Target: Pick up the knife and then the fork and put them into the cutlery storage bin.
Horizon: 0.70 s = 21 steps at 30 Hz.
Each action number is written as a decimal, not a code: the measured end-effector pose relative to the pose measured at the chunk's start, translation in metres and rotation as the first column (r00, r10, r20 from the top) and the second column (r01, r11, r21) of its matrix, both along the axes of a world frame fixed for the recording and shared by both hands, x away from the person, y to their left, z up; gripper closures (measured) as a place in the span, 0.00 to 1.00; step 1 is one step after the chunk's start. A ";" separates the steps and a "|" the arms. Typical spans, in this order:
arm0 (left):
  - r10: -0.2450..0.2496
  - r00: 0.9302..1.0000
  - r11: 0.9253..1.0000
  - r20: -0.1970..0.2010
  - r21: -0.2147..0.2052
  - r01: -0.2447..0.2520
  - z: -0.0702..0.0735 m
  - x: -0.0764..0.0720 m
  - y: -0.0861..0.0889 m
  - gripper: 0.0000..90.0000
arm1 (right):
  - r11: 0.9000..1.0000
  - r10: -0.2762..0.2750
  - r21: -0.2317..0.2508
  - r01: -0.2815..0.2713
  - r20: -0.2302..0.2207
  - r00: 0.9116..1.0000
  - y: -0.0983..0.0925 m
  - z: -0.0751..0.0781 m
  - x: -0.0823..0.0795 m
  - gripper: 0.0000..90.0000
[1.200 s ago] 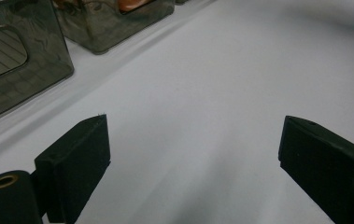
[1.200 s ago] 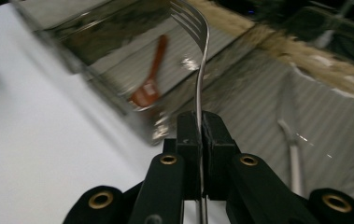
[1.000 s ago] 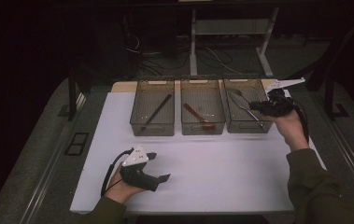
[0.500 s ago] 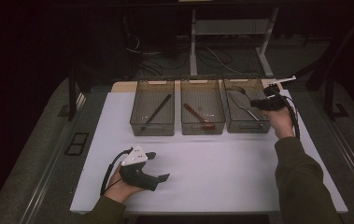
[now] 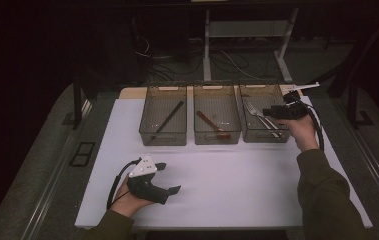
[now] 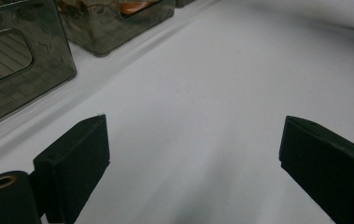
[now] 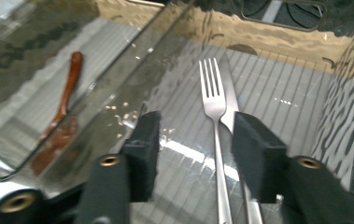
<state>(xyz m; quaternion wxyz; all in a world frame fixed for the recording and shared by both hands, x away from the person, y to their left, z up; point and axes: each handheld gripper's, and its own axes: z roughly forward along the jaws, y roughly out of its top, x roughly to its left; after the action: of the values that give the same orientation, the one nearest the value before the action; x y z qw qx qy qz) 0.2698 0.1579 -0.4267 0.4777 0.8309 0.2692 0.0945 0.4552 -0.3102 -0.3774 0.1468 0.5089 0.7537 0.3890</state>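
Note:
Three smoky clear bins stand in a row at the back of the white mat (image 5: 237,175). A silver fork (image 7: 212,93) lies in the right bin (image 5: 264,137) on top of a second silver utensil (image 7: 230,88). My right gripper (image 7: 195,140) hovers over that bin, jaws open, with the fork's handle below the gap and nothing gripped. From above, the right gripper (image 5: 276,111) sits at the bin's right rim, near the fork (image 5: 254,112). My left gripper (image 5: 169,177) rests low near the mat's front left, open wide and empty (image 6: 193,135).
The middle bin (image 5: 217,139) holds a brown wooden spoon (image 5: 212,124), also visible through the wall as the spoon (image 7: 65,107). A long black stick (image 5: 167,120) lies in the left bin (image 5: 162,139). Dark floor, cables and table legs lie behind the mat.
My right hand has shifted a little left and lower over the right bin. The left hand and its gripper have stayed put.

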 end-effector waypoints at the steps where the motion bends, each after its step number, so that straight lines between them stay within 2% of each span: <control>1: -0.001 1.000 1.000 0.000 0.001 0.001 0.000 0.000 0.000 0.09 | 1.000 0.005 0.008 -0.005 0.005 1.000 -0.001 0.002 -0.002 0.53; 6: 0.002 1.000 1.000 -0.002 -0.001 -0.002 0.000 0.001 0.001 0.09 | 0.998 0.036 0.041 -0.039 0.056 0.998 -0.004 0.012 -0.018 0.47; 9: 0.000 1.000 1.000 -0.002 0.000 0.000 0.000 0.000 0.001 0.09 | 0.996 0.059 0.066 -0.064 0.068 0.996 -0.004 0.015 -0.031 0.42; 13: -0.002 1.000 1.000 -0.005 0.000 0.002 -0.001 0.000 0.000 0.09 | 0.991 0.094 0.083 -0.102 0.091 0.991 -0.004 0.015 -0.052 0.40; 16: -0.004 1.000 1.000 -0.005 0.004 0.004 -0.001 0.000 0.000 0.09 | 0.990 0.111 0.075 -0.119 0.104 0.988 -0.003 0.013 -0.067 0.37; 21: -0.006 1.000 1.000 -0.008 0.003 0.006 -0.001 0.000 0.000 0.09 | 0.978 0.166 0.107 -0.181 0.135 0.977 0.000 0.008 -0.097 0.35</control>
<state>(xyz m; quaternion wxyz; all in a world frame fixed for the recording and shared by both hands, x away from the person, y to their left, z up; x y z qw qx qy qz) 0.2701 0.1576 -0.4280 0.4756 0.8328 0.2684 0.0903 0.3587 -0.3100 -0.3698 0.1288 0.4235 0.7602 0.4756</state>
